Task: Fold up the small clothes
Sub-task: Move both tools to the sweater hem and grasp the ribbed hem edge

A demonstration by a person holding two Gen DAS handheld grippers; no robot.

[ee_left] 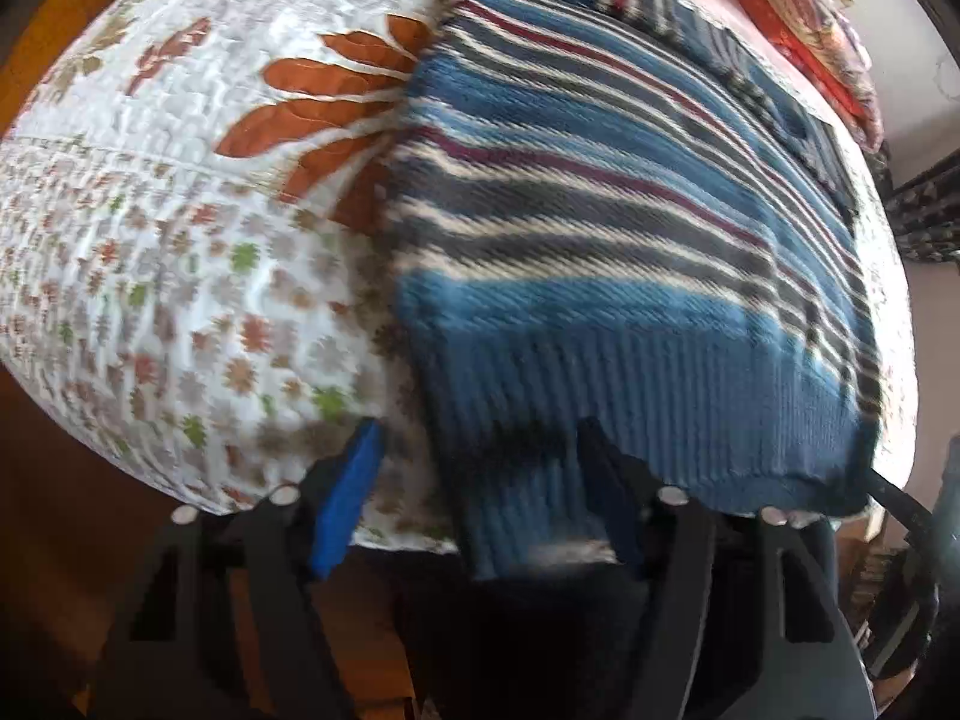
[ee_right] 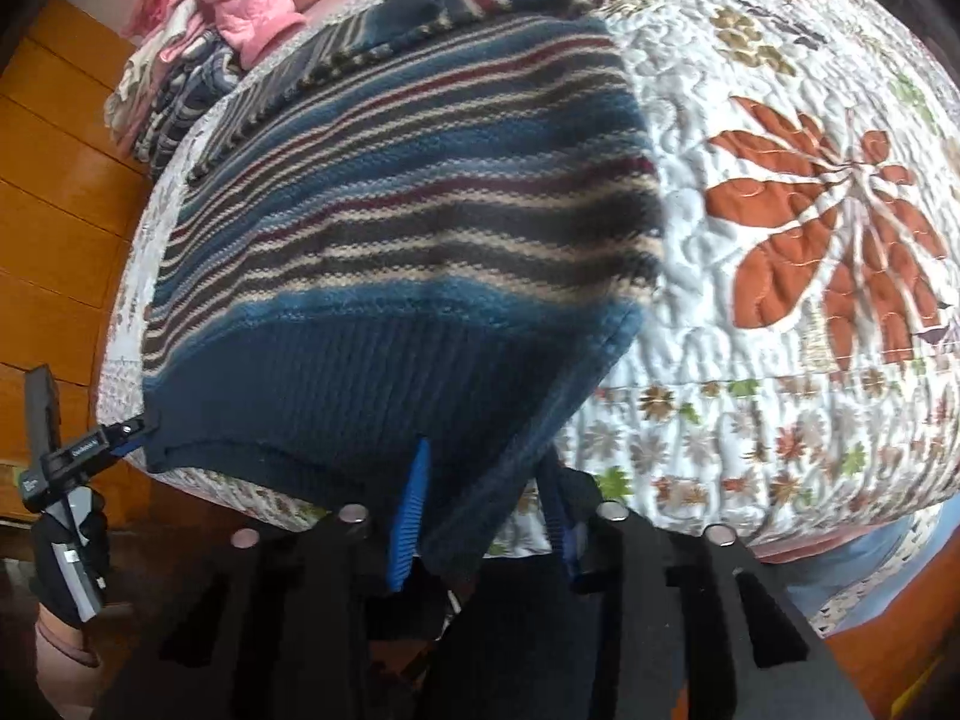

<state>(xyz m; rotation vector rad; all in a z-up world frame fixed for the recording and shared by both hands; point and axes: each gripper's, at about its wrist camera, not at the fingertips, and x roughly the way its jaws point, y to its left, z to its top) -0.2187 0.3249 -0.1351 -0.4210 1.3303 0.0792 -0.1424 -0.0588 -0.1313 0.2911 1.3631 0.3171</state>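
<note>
striped knit sweater (ee_left: pixel 600 228) spread flat on a quilted floral bedspread (ee_left: pixel 180 210), ribbed dark-blue hem nearest the cameras and reaching the bed's near edge. left gripper (ee_left: pixel 480 480) spread wide, blue-padded fingers (ee_left: pixel 348 498) set on either side of a hem corner, cloth lying between them but not pinched. right gripper (ee_right: pixel 486 498) likewise parted, hem corner draped down between its blue pads (ee_right: pixel 408 516); contact with the pads hard to judge through blur, no firm clench visible. in the right wrist view, the other gripper seen at the far left hem corner (ee_right: pixel 144 438), held by a dark-gloved hand (ee_right: pixel 72 552). pile of pink and patterned clothes (ee_right: pixel 240 6) at the far end of the bed, beyond the sweater's collar. wooden panelling (ee_right: pixel 54 180) beside the bed. orange leaf print (ee_right: pixel 828 222) on the bedspread just beside the sweater's edge.
</note>
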